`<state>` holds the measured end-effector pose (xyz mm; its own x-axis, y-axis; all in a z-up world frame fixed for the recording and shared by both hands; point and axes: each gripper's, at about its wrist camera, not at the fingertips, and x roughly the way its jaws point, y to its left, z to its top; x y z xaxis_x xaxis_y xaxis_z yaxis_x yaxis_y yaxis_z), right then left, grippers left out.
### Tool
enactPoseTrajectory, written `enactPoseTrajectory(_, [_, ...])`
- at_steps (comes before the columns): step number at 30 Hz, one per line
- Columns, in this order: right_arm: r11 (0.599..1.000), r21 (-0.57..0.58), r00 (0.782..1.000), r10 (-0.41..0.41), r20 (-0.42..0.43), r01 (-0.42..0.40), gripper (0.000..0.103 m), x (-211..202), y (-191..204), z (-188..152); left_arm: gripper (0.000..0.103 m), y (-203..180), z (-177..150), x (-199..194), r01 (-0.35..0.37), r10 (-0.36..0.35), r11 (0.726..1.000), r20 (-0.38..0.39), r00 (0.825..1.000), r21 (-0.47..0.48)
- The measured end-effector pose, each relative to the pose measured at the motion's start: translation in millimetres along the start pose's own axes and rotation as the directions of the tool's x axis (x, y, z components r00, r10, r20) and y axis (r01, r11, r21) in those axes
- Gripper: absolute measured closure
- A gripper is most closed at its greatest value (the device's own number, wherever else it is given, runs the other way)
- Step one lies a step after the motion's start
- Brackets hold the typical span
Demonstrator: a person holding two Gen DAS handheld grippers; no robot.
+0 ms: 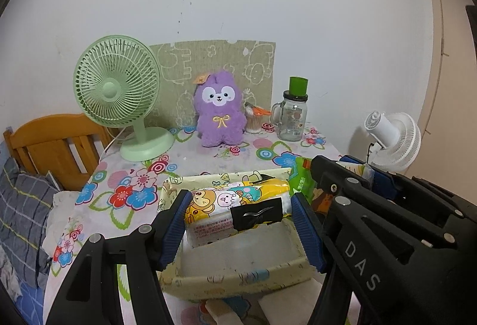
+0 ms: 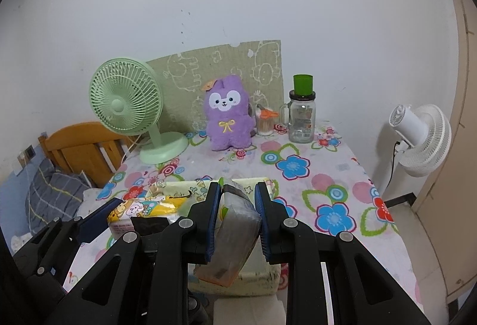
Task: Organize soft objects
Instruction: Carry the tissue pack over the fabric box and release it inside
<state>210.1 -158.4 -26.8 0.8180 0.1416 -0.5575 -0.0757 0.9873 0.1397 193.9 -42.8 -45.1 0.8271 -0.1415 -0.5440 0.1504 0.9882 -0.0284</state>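
My left gripper [image 1: 238, 205] is shut on a yellow cartoon-print tissue pack [image 1: 235, 202] and holds it above a pale yellow storage box [image 1: 238, 280] at the table's near edge. My right gripper [image 2: 237, 205] is shut on a green-and-grey tissue pack [image 2: 235, 223], held tilted over the same box [image 2: 256, 277]. The yellow pack also shows in the right wrist view [image 2: 140, 211], and the green pack in the left wrist view [image 1: 302, 179]. A purple plush toy [image 1: 219, 110] stands upright at the back of the table.
A green desk fan [image 1: 119, 92] stands back left. A glass jar with green cup on top [image 1: 293, 113] and a cotton-swab cup [image 1: 253, 120] stand back right. A white fan [image 1: 393, 140] is off the table's right. A wooden headboard [image 1: 53, 143] and bedding lie left.
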Motion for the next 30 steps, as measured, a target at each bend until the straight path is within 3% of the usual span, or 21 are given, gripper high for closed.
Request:
enactPoseTrajectory(14, [1.000, 0.011, 0.998, -0.018, -0.065, 0.019, 0.076, 64.8, -0.7, 3.0, 0.031, 15.2, 1.1, 62.6, 0.019, -0.022, 0.999, -0.103, 0.994, -0.032])
enactPoseTrajectory(17, [1.000, 0.015, 0.996, -0.016, -0.083, 0.017, 0.076, 79.0, 0.3, 1.3, 0.026, 17.9, -0.5, 74.3, 0.017, -0.022, 0.999, -0.126, 0.992, -0.042])
enactPoseTrajectory(19, [1.000, 0.017, 0.996, -0.017, -0.089, 0.019, 0.076, 86.6, 0.4, 0.6, 0.017, 19.8, -1.7, 81.9, 0.015, -0.023, 0.998, -0.144, 0.989, -0.053])
enactPoseTrajectory(28, [1.000, 0.008, 0.991, -0.008, -0.132, 0.009, 0.076, 110.8, 1.4, -3.9, 0.008, 27.4, -7.1, 99.4, 0.003, -0.015, 0.998, -0.189, 0.982, -0.064])
enactPoseTrajectory(29, [1.000, 0.002, 0.990, -0.009, -0.139, 0.009, 0.073, 111.9, 2.4, -4.2, 0.008, 27.9, -7.5, 100.2, 0.005, -0.017, 0.998, -0.194, 0.981, -0.063])
enactPoseTrajectory(30, [1.000, 0.001, 0.989, -0.011, -0.146, 0.011, 0.060, 113.0, 2.6, -4.5, 0.008, 28.3, -7.8, 100.9, 0.009, -0.021, 0.998, -0.197, 0.980, -0.064])
